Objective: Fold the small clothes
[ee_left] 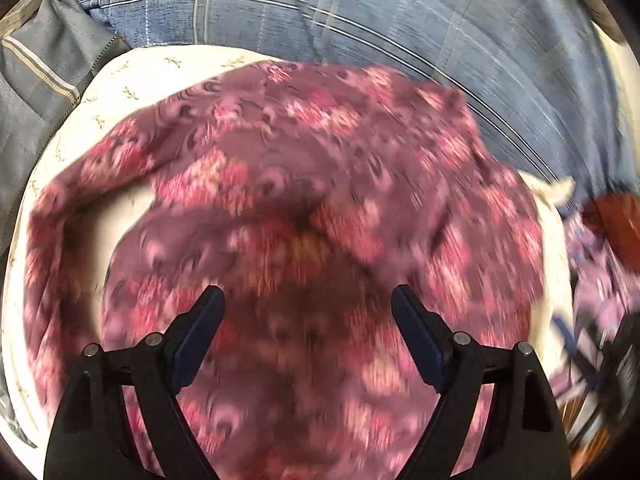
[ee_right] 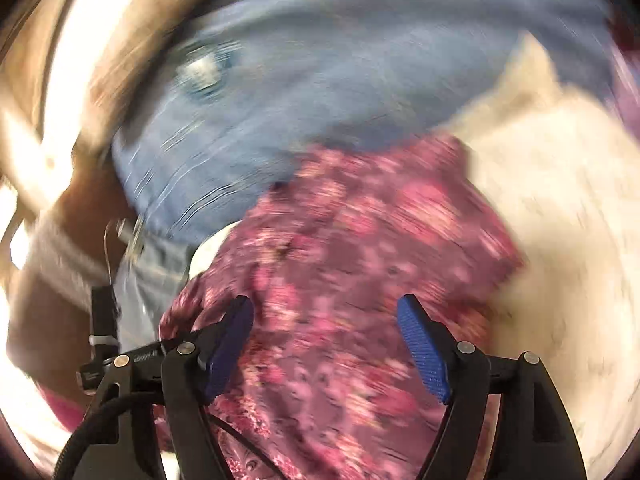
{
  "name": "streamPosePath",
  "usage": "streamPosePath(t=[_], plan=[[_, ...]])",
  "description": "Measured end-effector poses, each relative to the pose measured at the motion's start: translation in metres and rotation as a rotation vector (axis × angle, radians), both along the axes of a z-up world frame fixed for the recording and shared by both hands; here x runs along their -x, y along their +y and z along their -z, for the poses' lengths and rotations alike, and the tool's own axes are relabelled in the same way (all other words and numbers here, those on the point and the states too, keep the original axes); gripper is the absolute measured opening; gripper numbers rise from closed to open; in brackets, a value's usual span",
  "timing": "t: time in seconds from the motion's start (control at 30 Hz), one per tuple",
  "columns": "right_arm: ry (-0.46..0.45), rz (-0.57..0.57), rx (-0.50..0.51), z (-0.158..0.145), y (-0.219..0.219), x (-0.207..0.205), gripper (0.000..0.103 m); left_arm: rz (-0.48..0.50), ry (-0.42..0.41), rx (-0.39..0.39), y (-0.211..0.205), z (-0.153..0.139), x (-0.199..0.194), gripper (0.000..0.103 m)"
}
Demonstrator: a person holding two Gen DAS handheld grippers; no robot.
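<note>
- Both views are motion-blurred, the right wrist view heavily; fine detail of the print is hard to read.
- One floral garment (ee_left: 304, 200), pink and maroon, lies rumpled on a cream cloth (ee_left: 132, 76) with small sprig marks; its lower edge is cut off by the frame.
- Cannot tell what kind of garment it is, and any folds are lost in the blur.
- Left gripper (ee_left: 308, 300): jaws wide apart above the garment, nothing between the pads, not gripping.
- Right gripper (ee_right: 326, 312): jaws spread wide, blue pads clear of the fabric, the garment under and beyond them; holds nothing.
- One blue checked blanket (ee_left: 360, 12) lies behind the cream cloth and touches its far edge.
- One grey cloth (ee_left: 36, 80) with a pale stripe sits at the left edge, partly cut off.
- At the right edge a jumble of purple fabric (ee_left: 600, 280) and something reddish-brown; too blurred and cropped to tell.
- In the right wrist view the left side is bright smear and brown streaks, unreadable.
- One black cable (ee_right: 92, 428) loops by the right gripper's base.
</note>
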State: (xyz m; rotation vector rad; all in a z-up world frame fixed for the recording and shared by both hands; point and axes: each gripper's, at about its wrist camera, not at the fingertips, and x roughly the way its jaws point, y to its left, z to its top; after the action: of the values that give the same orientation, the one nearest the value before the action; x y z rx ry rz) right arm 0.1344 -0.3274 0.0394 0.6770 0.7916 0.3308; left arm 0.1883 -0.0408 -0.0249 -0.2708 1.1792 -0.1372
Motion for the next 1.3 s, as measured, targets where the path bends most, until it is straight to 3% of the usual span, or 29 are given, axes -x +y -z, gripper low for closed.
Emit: streamPosePath(t=[0.1,0.2,0.37,0.5,0.67,0.73,0.77,0.8,0.83,0.9,0.97,1.03,1.1,1.17,1.23,1.3], plan=[[0.07,0.009,-0.158,0.03,-0.015,-0.001,0.069,-0.054,-0.005,0.005,0.006,0.002,-0.027,0.086],[0.075,0.007,-0.237,0.048,-0.022,-0.006,0.069,-0.063,0.041,0.03,0.009,0.011,-0.048,0.086],[0.102,0.008,-0.31,0.067,-0.03,-0.026,0.069,-0.074,0.13,0.265,0.009,0.039,-0.037,0.086],[0.114,0.008,-0.324,0.072,-0.032,-0.034,0.069,-0.11,0.092,0.293,0.001,0.039,-0.032,0.087],[0.086,0.044,-0.347,0.079,-0.041,-0.036,0.069,-0.149,0.093,0.482,-0.013,0.044,-0.051,0.086],[0.081,0.062,-0.372,0.083,-0.046,-0.038,0.069,-0.146,0.082,0.492,-0.02,0.043,-0.054,0.077],[0.078,0.084,-0.398,0.087,-0.051,-0.039,0.069,-0.143,0.078,0.498,-0.021,0.042,-0.055,0.062],[0.071,0.099,-0.417,0.089,-0.053,-0.04,0.069,-0.136,0.073,0.515,-0.022,0.041,-0.056,0.034],[0.06,0.12,-0.439,0.092,-0.056,-0.041,0.068,-0.13,0.073,0.52,-0.023,0.04,-0.055,0.023],[0.038,0.163,-0.488,0.095,-0.06,-0.043,0.058,-0.132,0.038,0.467,-0.023,0.03,-0.051,0.019],[0.048,0.176,-0.472,0.092,-0.062,-0.051,0.007,-0.139,-0.032,0.376,-0.017,0.01,-0.041,0.018],[0.024,0.176,-0.421,0.078,-0.062,-0.046,0.006,-0.148,-0.072,0.327,-0.006,-0.002,-0.032,0.018],[-0.06,0.15,-0.42,0.054,-0.06,-0.032,0.006,-0.163,-0.119,0.217,0.003,-0.016,-0.016,0.018],[-0.092,0.102,-0.386,0.041,-0.051,-0.02,0.006,-0.186,-0.115,0.135,0.009,-0.013,-0.006,0.018],[-0.05,0.051,-0.375,0.05,-0.034,-0.011,0.006,-0.232,-0.094,0.044,0.017,0.003,0.003,0.018],[0.049,0.022,-0.297,0.072,-0.014,-0.01,0.007,-0.238,-0.026,0.04,0.025,0.025,0.003,0.018]])
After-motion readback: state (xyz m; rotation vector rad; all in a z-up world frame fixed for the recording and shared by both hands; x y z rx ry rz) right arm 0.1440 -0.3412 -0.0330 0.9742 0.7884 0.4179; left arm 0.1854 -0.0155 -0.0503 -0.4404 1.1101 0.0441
